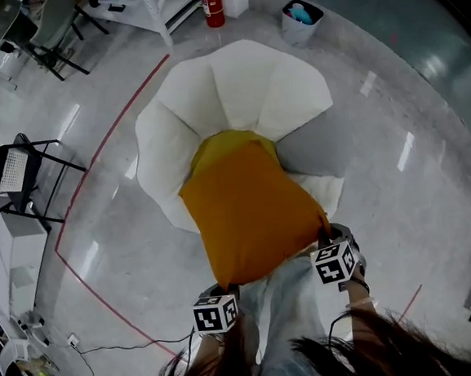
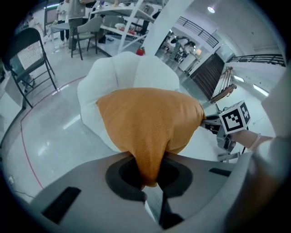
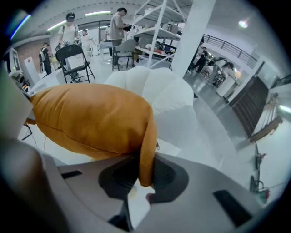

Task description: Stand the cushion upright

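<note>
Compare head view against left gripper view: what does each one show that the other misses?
Head view only: a small white bin on the floor beyond the white petal-shaped armchair.
Left gripper view only: the left gripper with its jaws shut on a bunched corner of the orange fabric cushion.
Both: the cushion, the armchair, the black folding chair, and the right gripper at the cushion's other corner.

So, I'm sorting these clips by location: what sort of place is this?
Probably an open workshop or lab hall, not a home: polished grey floor with a red line, white shelving racks, a fire extinguisher and a folding chair.
</note>
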Demonstrator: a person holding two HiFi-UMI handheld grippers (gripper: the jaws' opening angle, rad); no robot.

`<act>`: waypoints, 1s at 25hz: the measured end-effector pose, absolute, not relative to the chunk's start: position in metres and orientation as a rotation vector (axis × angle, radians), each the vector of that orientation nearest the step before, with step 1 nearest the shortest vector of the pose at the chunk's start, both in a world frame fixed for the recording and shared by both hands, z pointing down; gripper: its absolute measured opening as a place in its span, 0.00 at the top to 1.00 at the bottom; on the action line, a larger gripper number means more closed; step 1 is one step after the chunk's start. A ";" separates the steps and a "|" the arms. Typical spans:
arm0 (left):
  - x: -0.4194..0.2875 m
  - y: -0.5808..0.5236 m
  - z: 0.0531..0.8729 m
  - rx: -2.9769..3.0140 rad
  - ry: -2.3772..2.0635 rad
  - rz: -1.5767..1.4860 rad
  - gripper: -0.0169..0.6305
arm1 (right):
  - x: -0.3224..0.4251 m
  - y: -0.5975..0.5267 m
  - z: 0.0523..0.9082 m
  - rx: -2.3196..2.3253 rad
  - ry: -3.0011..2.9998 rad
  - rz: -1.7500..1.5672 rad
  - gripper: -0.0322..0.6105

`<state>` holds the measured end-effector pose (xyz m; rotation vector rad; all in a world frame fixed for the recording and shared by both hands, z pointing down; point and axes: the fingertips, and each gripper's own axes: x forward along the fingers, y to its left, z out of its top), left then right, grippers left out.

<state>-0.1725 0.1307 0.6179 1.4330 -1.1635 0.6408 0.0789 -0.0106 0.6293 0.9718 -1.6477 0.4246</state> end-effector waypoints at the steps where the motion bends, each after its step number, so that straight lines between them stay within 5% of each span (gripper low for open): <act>1: -0.178 0.129 0.615 1.430 -1.165 0.645 0.93 | 0.076 -0.010 0.628 0.986 -1.650 0.438 0.86; 25: -0.224 0.074 0.594 1.449 -1.254 0.627 0.93 | 0.043 -0.023 0.614 1.215 -1.620 0.551 0.86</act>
